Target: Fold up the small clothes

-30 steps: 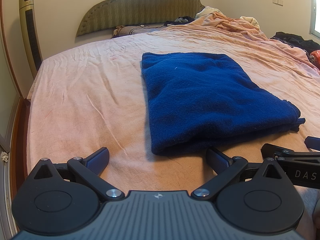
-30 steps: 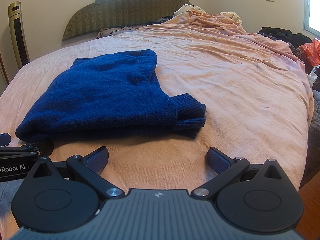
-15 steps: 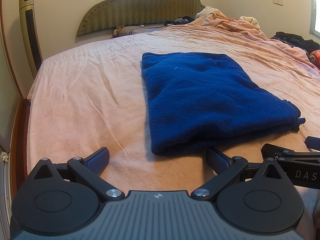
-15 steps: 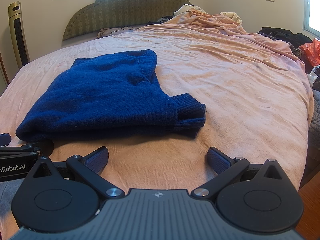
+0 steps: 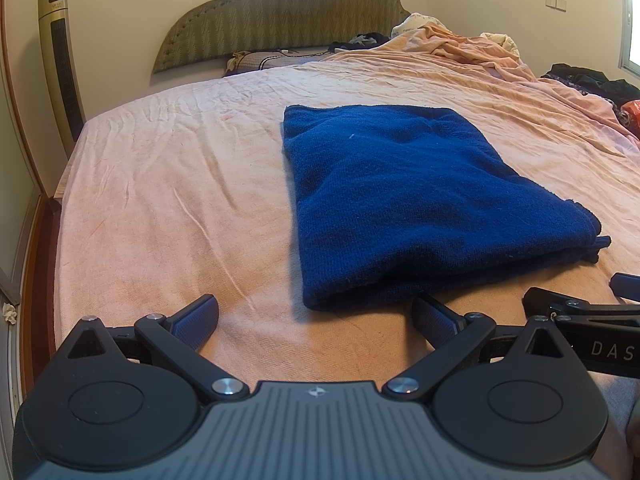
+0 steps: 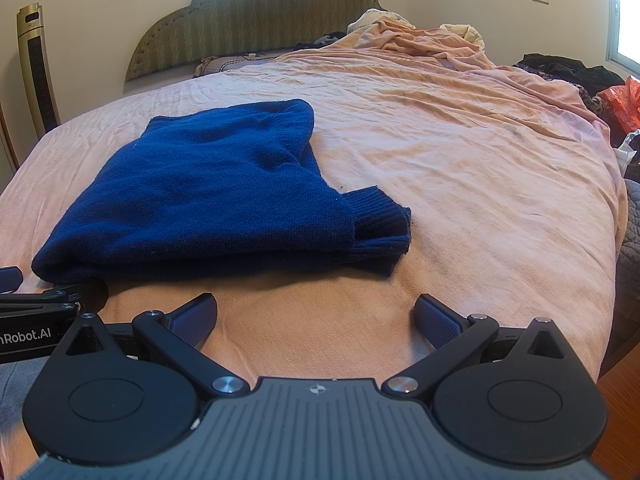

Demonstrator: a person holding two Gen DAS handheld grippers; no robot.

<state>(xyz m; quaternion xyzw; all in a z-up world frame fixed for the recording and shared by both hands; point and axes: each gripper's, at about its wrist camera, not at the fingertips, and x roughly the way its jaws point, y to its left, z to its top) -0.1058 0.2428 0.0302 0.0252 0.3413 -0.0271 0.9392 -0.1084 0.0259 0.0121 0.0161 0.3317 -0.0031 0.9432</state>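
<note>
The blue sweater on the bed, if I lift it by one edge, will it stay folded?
Probably not: the blue sweater is soft knit, lying in loose layers, so it would likely droop and unfold. Its ribbed cuff already pokes out. Pushed, it would probably bunch on the wrinkled sheet.

2 wrist fisheyes, low at the near edge of the bed [image 5: 160, 208], both facing far toward the headboard [image 5: 280, 20]. Left view sits left of the blue sweater [image 5: 400, 200], right view right of it; both share sweater [image 6: 200, 200], sheet, headboard.
</note>
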